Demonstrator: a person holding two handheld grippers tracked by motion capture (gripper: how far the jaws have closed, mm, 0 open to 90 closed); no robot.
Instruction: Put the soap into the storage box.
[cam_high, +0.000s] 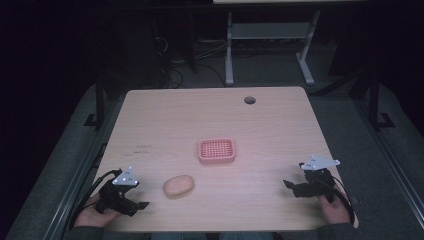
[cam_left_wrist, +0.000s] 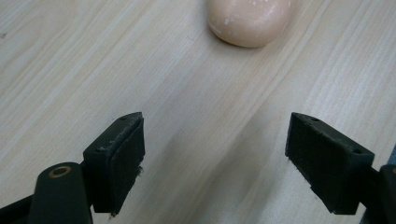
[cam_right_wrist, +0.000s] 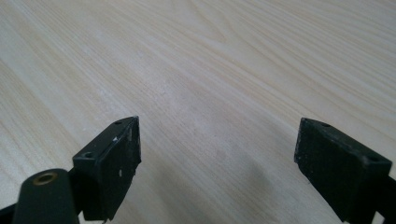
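Observation:
A pale orange oval bar, like soap (cam_high: 178, 185), lies on the wooden table (cam_high: 210, 115) near its front edge. A pink square tray with a grid bottom (cam_high: 216, 150) sits at the table's middle. My left gripper (cam_high: 142, 205) rests at the front left, a short way left of the bar, jaws open and empty. In the left gripper view the bar (cam_left_wrist: 248, 19) lies ahead of the open left gripper (cam_left_wrist: 215, 156). My right gripper (cam_high: 289, 186) rests at the front right, open; its own view has the right gripper (cam_right_wrist: 217, 163) over bare wood.
A round cable hole (cam_high: 249, 100) sits near the table's far right corner. White desk legs (cam_high: 229, 50) stand on the floor behind the table. A person's hands (cam_high: 334, 209) hold both grippers at the front edge.

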